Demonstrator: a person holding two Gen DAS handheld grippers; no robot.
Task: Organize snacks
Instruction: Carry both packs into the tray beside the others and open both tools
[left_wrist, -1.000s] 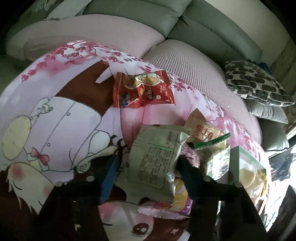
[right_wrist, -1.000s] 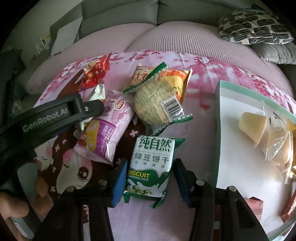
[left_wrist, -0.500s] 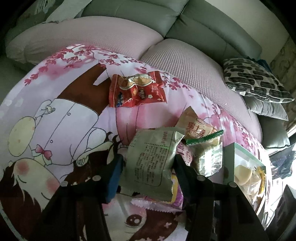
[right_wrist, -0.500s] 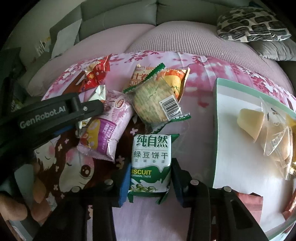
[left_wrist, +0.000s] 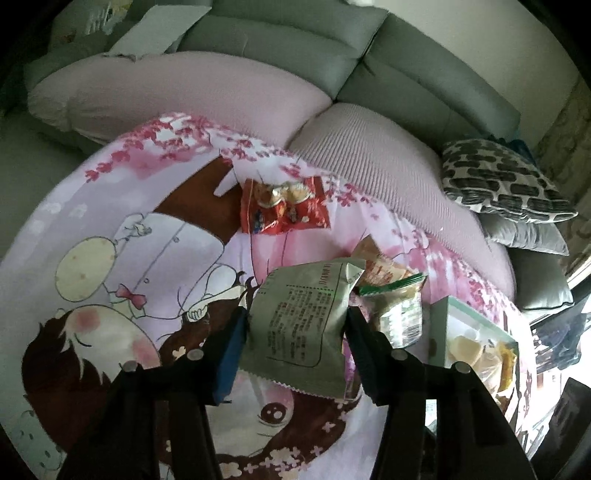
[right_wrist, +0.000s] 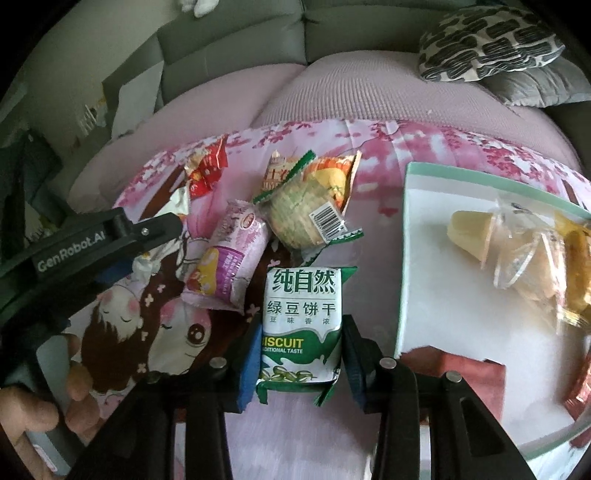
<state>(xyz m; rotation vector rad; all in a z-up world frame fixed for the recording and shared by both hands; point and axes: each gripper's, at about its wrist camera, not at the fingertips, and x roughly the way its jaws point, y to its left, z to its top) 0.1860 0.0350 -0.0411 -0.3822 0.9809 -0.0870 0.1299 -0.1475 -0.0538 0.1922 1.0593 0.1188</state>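
Observation:
My left gripper (left_wrist: 295, 328) is shut on a pale green snack packet (left_wrist: 299, 325) and holds it lifted above the cartoon blanket (left_wrist: 122, 280). My right gripper (right_wrist: 301, 354) is shut on a green-and-white biscuit packet (right_wrist: 301, 325), just left of the white tray (right_wrist: 436, 295). Between them lie a purple packet (right_wrist: 229, 266), a clear round-cracker packet (right_wrist: 303, 218) and an orange packet (right_wrist: 332, 177). A red packet (left_wrist: 284, 210) lies farther back; it also shows in the right wrist view (right_wrist: 207, 170). The left gripper also shows in the right wrist view (right_wrist: 147, 240).
The tray holds a jelly cup (right_wrist: 469, 232) and several clear and yellow wrapped snacks (right_wrist: 535, 266). The blanket lies over pink sofa cushions (left_wrist: 369, 158). A black-and-white patterned pillow (left_wrist: 502, 181) sits at the right. A hand (right_wrist: 40, 410) holds the left gripper's handle.
My left gripper has lifted the pale green packet and pulled back. My right gripper's fingers have closed in on the biscuit packet.

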